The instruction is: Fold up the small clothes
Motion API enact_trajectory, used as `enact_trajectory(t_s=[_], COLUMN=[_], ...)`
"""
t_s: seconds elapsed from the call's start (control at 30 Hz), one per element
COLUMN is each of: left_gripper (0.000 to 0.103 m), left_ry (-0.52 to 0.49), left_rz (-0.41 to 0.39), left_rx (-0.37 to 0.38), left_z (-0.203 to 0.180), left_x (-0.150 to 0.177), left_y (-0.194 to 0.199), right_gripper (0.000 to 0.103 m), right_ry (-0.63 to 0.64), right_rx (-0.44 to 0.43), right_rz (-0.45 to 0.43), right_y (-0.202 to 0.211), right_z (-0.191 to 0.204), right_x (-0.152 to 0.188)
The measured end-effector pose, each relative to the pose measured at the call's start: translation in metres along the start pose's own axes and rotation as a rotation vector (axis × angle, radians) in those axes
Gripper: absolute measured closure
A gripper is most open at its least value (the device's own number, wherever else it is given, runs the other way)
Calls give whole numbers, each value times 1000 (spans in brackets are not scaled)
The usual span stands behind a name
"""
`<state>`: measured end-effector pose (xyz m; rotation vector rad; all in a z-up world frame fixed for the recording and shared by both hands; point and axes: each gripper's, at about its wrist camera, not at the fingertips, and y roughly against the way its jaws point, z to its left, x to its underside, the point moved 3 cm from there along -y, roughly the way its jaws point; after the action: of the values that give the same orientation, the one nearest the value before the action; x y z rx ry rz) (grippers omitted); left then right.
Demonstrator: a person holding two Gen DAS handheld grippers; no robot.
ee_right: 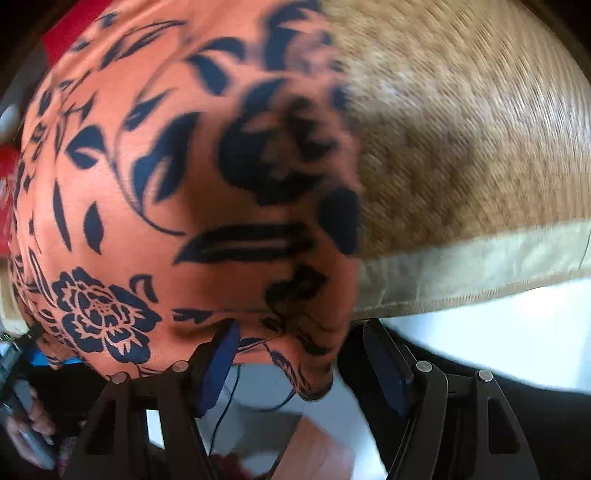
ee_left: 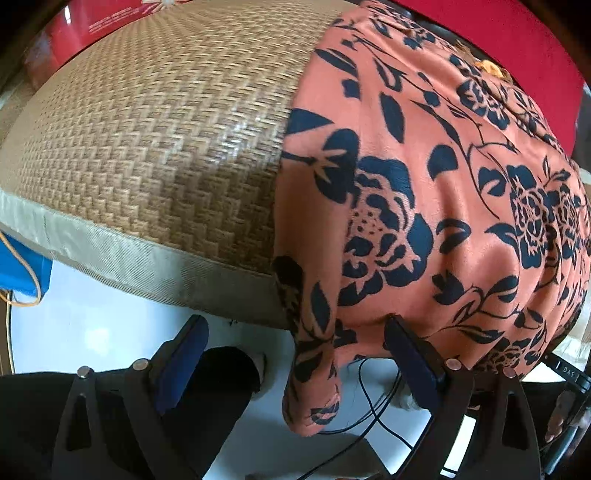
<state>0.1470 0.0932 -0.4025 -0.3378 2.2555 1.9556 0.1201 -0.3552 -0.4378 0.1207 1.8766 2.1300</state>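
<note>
An orange garment [ee_left: 424, 166] with a dark blue flower print lies spread on a woven straw mat [ee_left: 166, 129]. Its near edge hangs over the mat's pale border. In the left wrist view my left gripper [ee_left: 295, 325] stands open at that edge, with a drooping corner [ee_left: 314, 387] of the cloth between its fingers; neither pad presses on it. The right wrist view is blurred. It shows the same garment [ee_right: 184, 184] on the mat [ee_right: 461, 129], and my right gripper [ee_right: 300, 328] open around the other hanging corner [ee_right: 310, 376].
Below the mat's edge is a white floor [ee_left: 92, 325] with black cables [ee_left: 376, 410]. A person's dark trouser leg [ee_left: 221, 376] stands close under my left gripper. Red cloth [ee_left: 498, 33] lies behind the mat, and a blue object [ee_left: 22, 266] at the left.
</note>
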Motion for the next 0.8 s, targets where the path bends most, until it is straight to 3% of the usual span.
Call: enact_trajectory(t_s=[0.03,0.07,0.1,0.13,0.17,0.27,0.33,0.5,0.7,0.73,0.8], left_gripper=[42,68,78,90,93,97,97,98,98,98,98], left_ry=[-9,-18,-21,-23,-28,-16,-15,-30,-38,-46,-63], left_rz=[3,20,39,54,52,20,7,-33,-156,-175,-184], left_rx=[11,35,60,70,66,123,186,345,443,436,426], left_z=[-3,-6,-8,-9,-9,-10,-12,-22,-9,-4,3], left_x=[0,3,5,8,12,13,13,4,-32,-38,-40], left_y=[-1,-4,-7,-8,-7,7,20,57,111,118,125], right_gripper=[37,64,75,79,88,94,95,95,95,95,95], right_ry=[17,36,49,60,71,61,48,78,65,66,97], right_rx=[-18,-73,-97,-91,-94,-160,-261,-407,-580,-575,-412], right_rz=[-7,-9,-8,-14,-21,-62,-102,-203,-327,-330,-296], right_y=[0,3,6,10,18,41,65,122,166,171,168], right_z=[4,9,13,15,18,20,25,34,37,39,38], right_x=[1,2,4,6,11,19,19,21,-16,-22,-29])
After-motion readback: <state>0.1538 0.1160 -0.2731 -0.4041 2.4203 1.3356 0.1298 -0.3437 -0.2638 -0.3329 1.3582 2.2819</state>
